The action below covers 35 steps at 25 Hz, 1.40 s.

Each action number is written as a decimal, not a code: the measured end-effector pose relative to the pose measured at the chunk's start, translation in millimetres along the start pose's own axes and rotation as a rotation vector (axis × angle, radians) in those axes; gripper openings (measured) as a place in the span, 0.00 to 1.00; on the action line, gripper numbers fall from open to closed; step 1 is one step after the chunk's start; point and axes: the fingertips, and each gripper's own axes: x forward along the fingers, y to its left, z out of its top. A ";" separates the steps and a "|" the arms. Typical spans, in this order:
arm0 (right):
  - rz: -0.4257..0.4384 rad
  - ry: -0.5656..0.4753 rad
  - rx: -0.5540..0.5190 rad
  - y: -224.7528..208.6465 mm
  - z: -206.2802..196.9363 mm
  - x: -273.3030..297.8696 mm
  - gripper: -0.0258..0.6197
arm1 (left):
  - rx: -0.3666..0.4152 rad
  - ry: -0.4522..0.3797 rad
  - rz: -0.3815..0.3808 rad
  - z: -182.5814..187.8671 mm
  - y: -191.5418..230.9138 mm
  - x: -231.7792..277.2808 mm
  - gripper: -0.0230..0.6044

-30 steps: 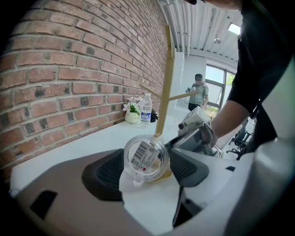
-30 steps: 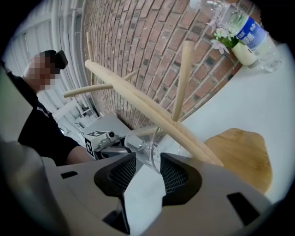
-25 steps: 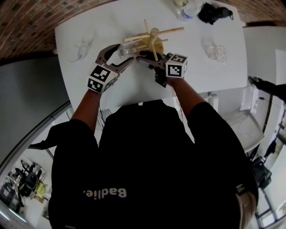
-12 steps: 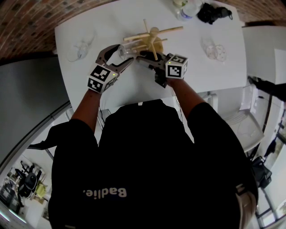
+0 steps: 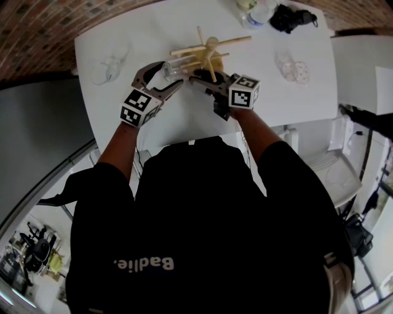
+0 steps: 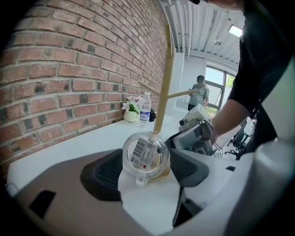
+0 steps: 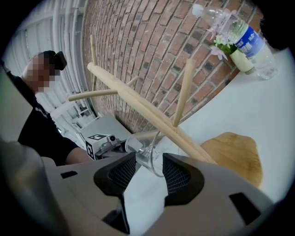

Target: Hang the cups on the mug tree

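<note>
The wooden mug tree [image 5: 212,52] stands at the middle of the white table [image 5: 153,122]. My left gripper [image 5: 169,73] is shut on a clear cup [image 5: 172,69] just left of the tree. In the left gripper view both pads press the cup [image 6: 145,154]; its labelled bottom faces the camera and its handle points down. The tree's trunk [image 6: 165,78] rises behind it. My right gripper [image 5: 198,78] reaches in from the right. In its own view the right gripper [image 7: 150,171] stands open, with the cup's rim [image 7: 151,159] just beyond its pads and the trunk [image 7: 138,103] slanting above.
Two more clear cups lie on the table, one far left [image 5: 109,67] and one right [image 5: 293,68]. A water bottle [image 5: 261,12] and a black object [image 5: 295,17] sit at the far edge. The tree's round base [image 7: 235,156] is right of my right gripper. A brick wall [image 6: 69,69] runs behind.
</note>
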 end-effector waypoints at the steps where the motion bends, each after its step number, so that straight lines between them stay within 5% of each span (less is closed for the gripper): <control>1: -0.001 0.000 -0.001 -0.5 -0.2 -0.3 0.33 | -0.001 0.001 -0.002 -0.4 0.0 0.3 0.54; 35: -0.097 0.017 -0.070 -2.2 7.0 -15.0 0.34 | -0.048 -0.028 0.029 -4.9 5.8 -5.8 0.59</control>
